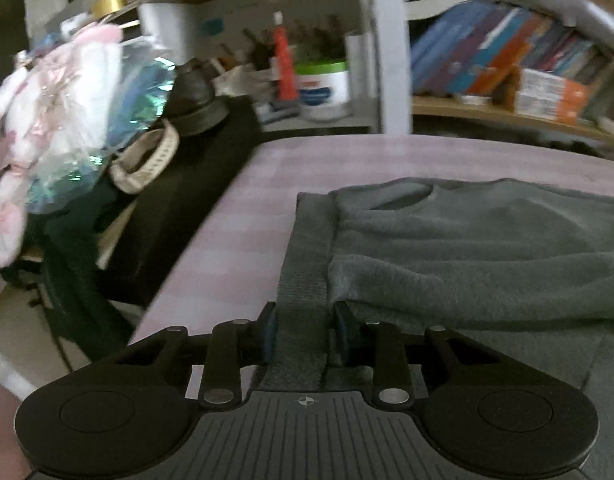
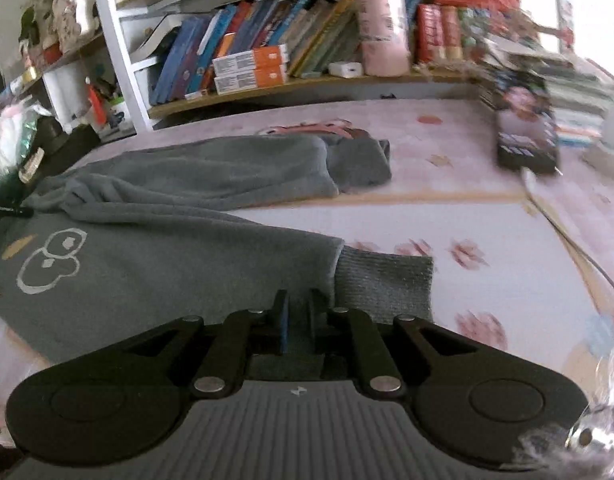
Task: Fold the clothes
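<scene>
Bookshelf (image 2: 307, 84) full of books (image 2: 243, 40); grey sweatshirt (image 2: 167, 264) on the bed (image 2: 507, 248).

shelf (image 2: 307, 84): wooden board on white frame, along back wall
books (image 2: 243, 36): leaning row, blue and orange spines
boxes (image 2: 251, 68): two, white-orange, stacked, in front of books
pink roll (image 2: 385, 34): upright on shelf, right of books
bed sheet (image 2: 487, 240): pink, floral print
dark box (image 2: 525, 136): on sheet, far right, blurred
white tub (image 1: 323, 88): green lid, beside red tube (image 1: 285, 64)
plastic bag (image 1: 67, 120): pink-white contents, far left
</scene>
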A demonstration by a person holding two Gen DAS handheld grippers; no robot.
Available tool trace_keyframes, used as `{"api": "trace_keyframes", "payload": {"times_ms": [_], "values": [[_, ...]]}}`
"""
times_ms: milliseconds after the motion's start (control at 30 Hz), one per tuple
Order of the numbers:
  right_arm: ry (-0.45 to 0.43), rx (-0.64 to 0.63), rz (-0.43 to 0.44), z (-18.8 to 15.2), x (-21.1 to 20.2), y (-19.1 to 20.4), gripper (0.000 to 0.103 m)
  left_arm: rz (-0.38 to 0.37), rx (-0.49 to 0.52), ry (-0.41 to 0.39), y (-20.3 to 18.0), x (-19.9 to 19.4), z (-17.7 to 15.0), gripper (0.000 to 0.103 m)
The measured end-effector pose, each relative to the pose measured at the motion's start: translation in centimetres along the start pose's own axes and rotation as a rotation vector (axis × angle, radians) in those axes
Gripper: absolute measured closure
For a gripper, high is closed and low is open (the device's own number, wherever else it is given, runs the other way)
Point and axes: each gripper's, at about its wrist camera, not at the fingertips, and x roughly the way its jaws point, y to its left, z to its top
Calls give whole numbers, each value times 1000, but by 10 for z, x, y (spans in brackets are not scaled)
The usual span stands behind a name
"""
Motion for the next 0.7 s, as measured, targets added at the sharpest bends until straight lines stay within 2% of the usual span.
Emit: {"api": "trace_keyframes", "payload": {"times_ms": [100, 200, 400, 533, 700], "values": [[3, -26, -11, 14, 20, 14, 94, 23, 7, -5, 10, 0, -1, 67], [3, -46, -15, 16, 24, 18, 92, 12, -32, -36, 27, -18, -12, 44], [-18, -50, -15, 4, 6, 12, 94, -166, -276, -167, 59, -80, -66, 40], [-58, -86, -37, -1, -13, 17, 94, -154, -323, -159, 62, -90, -94, 38], [-84, -74, -44, -3, -29, 13, 90, -164, -445, -158, 70, -78, -103, 42]]}}
